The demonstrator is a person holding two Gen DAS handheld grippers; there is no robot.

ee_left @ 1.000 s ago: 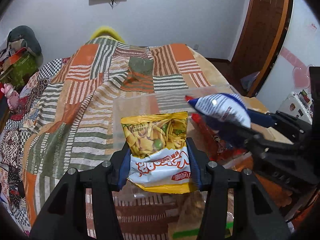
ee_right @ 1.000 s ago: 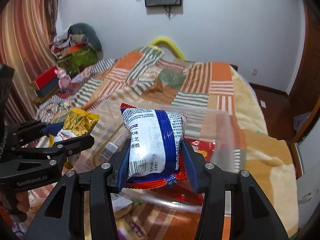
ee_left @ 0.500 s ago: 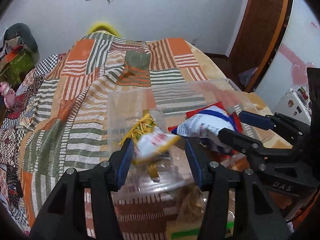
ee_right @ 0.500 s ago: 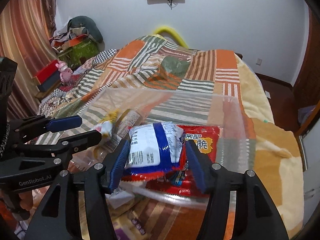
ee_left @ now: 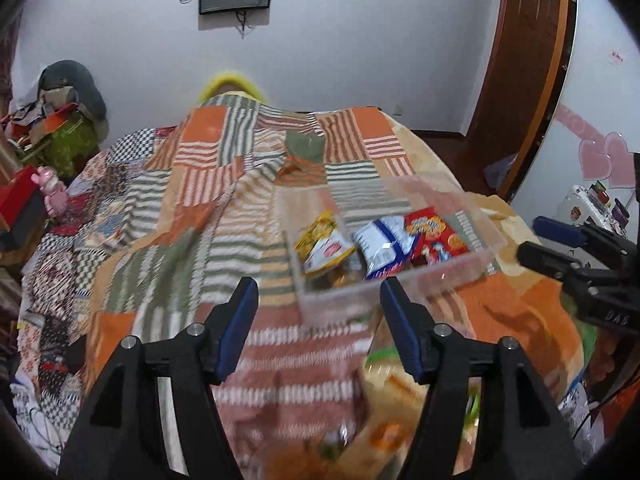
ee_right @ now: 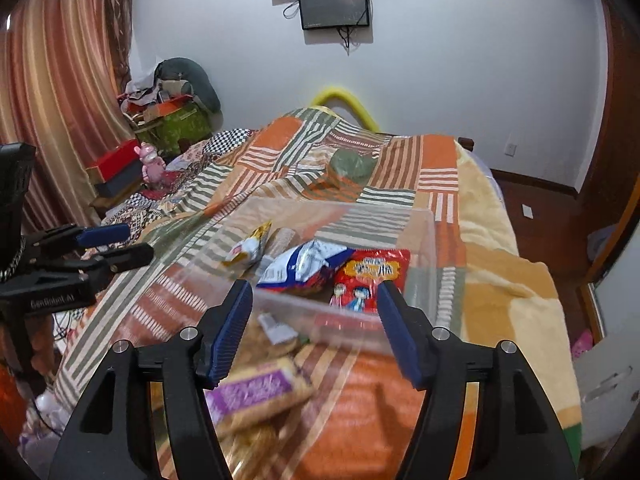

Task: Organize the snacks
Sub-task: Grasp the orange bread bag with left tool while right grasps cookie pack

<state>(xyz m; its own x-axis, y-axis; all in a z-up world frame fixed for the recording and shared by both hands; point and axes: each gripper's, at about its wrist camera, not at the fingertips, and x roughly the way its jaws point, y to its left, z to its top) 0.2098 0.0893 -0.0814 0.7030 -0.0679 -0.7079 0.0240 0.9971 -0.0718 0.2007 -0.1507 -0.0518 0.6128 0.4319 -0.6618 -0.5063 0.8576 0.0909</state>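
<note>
A clear plastic bin [ee_left: 476,258] sits on the patchwork bedspread; it also shows in the right wrist view [ee_right: 424,240]. Inside lie a yellow snack bag [ee_left: 324,240], a blue-and-white bag [ee_left: 380,246] and a red bag [ee_left: 434,232]; the right wrist view shows the same yellow bag [ee_right: 250,246], blue-and-white bag [ee_right: 304,266] and red bag [ee_right: 370,276]. My left gripper [ee_left: 319,302] is open and empty, pulled back from the bin. My right gripper [ee_right: 315,304] is open and empty, just before the bin's near wall.
More snack packs lie blurred on the bed near me: a purple-labelled pack [ee_right: 260,396] and a green-and-orange one [ee_left: 400,392]. Clutter and a red box [ee_right: 116,162] stand at the left of the bed. A wooden door [ee_left: 520,60] is at the right.
Both grippers opened and let their bags fall into the bin, the yellow bag from the left, the blue-and-white one from the right. Both have since drawn back and up from the bin.
</note>
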